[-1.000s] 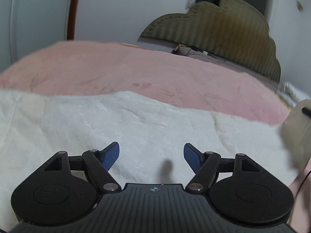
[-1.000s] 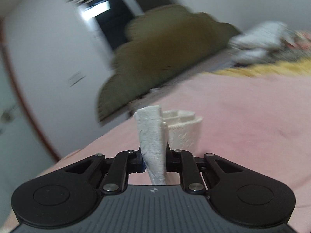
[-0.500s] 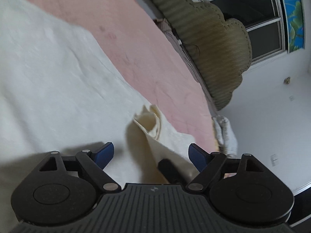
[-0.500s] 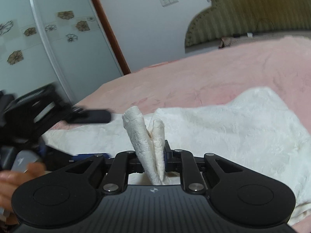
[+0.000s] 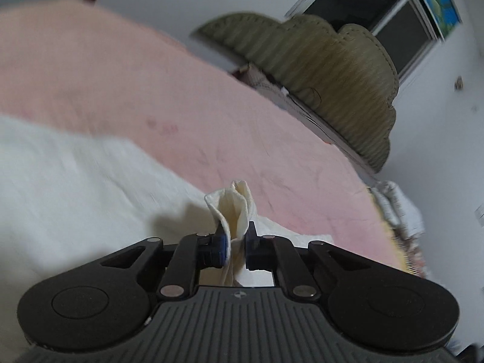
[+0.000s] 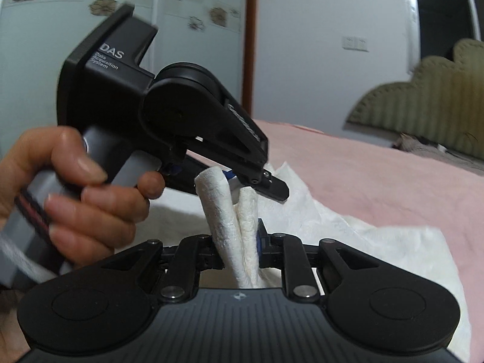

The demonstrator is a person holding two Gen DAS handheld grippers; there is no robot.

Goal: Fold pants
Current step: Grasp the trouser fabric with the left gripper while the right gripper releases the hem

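Observation:
The white textured pants (image 5: pixel 75 199) lie spread on a pink bed. My left gripper (image 5: pixel 235 243) is shut on a bunched fold of the pants (image 5: pixel 234 208) that sticks up between its jaws. My right gripper (image 6: pixel 240 249) is shut on another bunched fold of the pants (image 6: pixel 230 208). In the right wrist view the left gripper (image 6: pixel 242 181), held in a hand (image 6: pixel 75 187), shows just beyond this fold, close to it, clamped on the cloth. More of the pants (image 6: pixel 378 242) lies to the right.
The pink bedspread (image 5: pixel 151 90) reaches back to an olive scalloped headboard (image 5: pixel 332 72), which also shows in the right wrist view (image 6: pixel 438 96). A pile of bedding (image 5: pixel 399 208) lies at the bed's right edge. A wall with flower tiles (image 6: pixel 90 6) stands behind.
My left gripper was open over the cloth and has now shut on a bunched fold. It has come close beside my right gripper, which has kept its grip on the pants throughout.

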